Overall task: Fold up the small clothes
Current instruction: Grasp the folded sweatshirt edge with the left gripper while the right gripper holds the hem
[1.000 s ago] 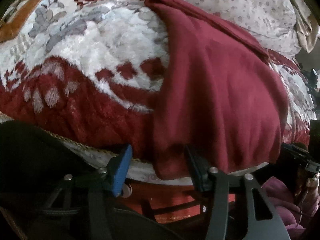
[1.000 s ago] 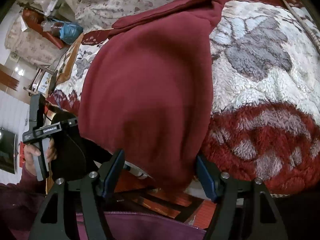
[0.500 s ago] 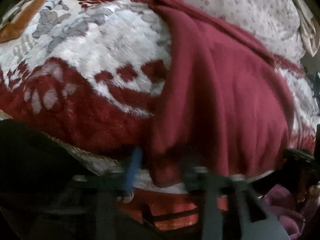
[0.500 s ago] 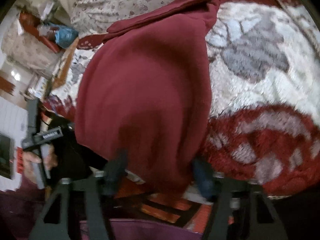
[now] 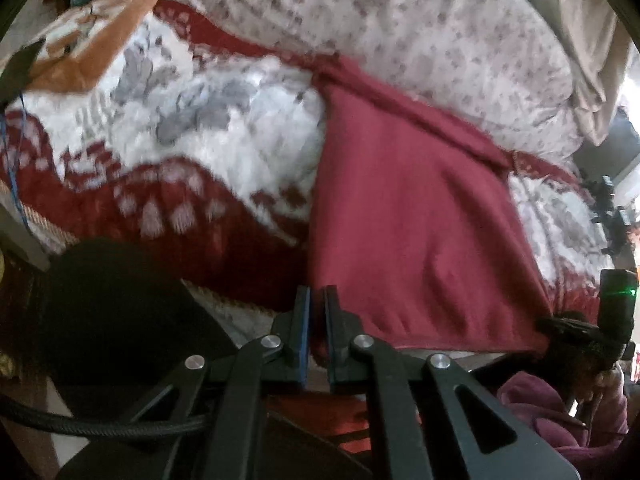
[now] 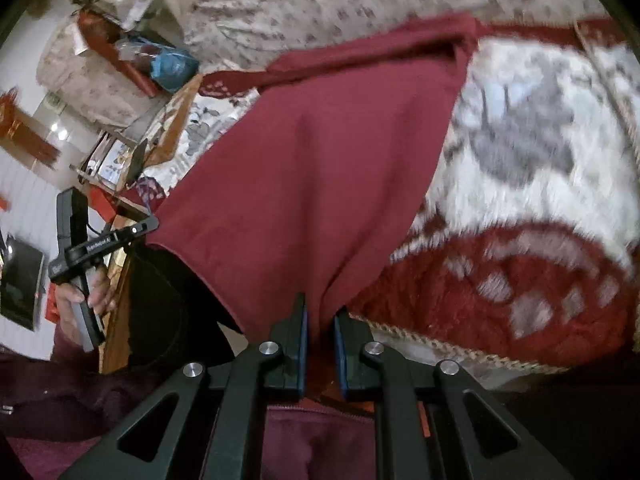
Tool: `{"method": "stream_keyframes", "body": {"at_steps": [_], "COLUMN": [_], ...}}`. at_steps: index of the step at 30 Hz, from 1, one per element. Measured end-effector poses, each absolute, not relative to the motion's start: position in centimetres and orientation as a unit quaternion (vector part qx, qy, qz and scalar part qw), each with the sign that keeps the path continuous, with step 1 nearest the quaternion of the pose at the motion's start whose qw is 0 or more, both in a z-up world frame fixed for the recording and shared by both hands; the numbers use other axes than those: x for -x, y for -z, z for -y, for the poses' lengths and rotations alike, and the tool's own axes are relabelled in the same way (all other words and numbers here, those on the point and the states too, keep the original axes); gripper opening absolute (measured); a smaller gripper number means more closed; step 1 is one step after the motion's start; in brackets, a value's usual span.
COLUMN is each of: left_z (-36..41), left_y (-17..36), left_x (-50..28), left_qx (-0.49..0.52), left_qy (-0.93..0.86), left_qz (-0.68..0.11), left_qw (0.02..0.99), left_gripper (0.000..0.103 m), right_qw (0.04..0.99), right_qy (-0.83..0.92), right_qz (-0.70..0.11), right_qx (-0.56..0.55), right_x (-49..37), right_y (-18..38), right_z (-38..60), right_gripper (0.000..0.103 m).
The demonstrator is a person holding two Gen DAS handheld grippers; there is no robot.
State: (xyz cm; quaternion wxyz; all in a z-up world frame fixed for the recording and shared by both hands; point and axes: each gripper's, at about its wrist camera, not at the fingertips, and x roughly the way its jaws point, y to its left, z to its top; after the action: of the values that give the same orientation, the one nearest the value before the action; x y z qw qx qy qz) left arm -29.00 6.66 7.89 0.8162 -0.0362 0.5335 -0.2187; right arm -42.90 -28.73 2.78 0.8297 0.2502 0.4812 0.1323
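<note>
The dark red garment (image 5: 420, 216) is spread on the patterned fleece blanket (image 5: 224, 152) of a bed, with its far end lying near the flowered sheet (image 5: 400, 32) and its near hem hanging toward the bed's edge. The left gripper (image 5: 316, 320) is clenched on the near left corner of the hem, where the cloth is seen between its blue pads. The right gripper (image 6: 320, 332) has just been closing its jaws and is now pinched on the near right corner, a fold of the cloth being gathered between the pads. In the right wrist view, the left tool (image 6: 92, 248) is seen in a person's hand (image 6: 80, 296) at the other corner, and the hem is drawn fairly straight between the two grips. The step in hand is judged to be the lifting of the near hem, so that it can be carried over toward the far end. To do this well, both corners should be raised together and to an equal height, so that the hem is kept straight and no diagonal crease is made. The cloth should be kept lightly stretched between the grips, but not pulled so hard that the far end is dragged across the blanket. The hem should then be laid down parallel to the far edge, and the corners matched before the pads are released. Care is needed because the fleece is rough and the garment may catch on it.
</note>
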Motion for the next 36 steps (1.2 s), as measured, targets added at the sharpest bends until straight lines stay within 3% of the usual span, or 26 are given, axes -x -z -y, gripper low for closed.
{"method": "stream_keyframes", "body": {"at_steps": [7,15,22,36], "left_z": [-5.7,-3.2,0.8,10.0], "left_y": [-7.8,-12.5,-15.0,-9.8], "left_x": [28.1,23.4,14.2,-3.1], "left_qx": [0.032,0.03,0.042,0.028], "left_qy": [0.226,0.246,0.253,0.202], "left_qz": [-0.528,-0.466,-0.429,-0.457], "left_qw": [0.818,0.849,0.866,0.866], "left_gripper": [0.006,0.006,0.006,0.006], "right_qw": [0.821,0.851,0.879,0.862], "right_qy": [-0.147,-0.162,-0.126,-0.021], "right_qz": [-0.479,-0.387,-0.317,-0.346], "right_qx": [-0.273,-0.316,-0.334,-0.369], "right_x": [42.0,38.8,32.1,17.5], "right_y": [-2.6,-7.5,-10.6,-6.0], "right_z": [28.8,32.5,36.2,45.8], "right_gripper": [0.012,0.012,0.012,0.012]}}
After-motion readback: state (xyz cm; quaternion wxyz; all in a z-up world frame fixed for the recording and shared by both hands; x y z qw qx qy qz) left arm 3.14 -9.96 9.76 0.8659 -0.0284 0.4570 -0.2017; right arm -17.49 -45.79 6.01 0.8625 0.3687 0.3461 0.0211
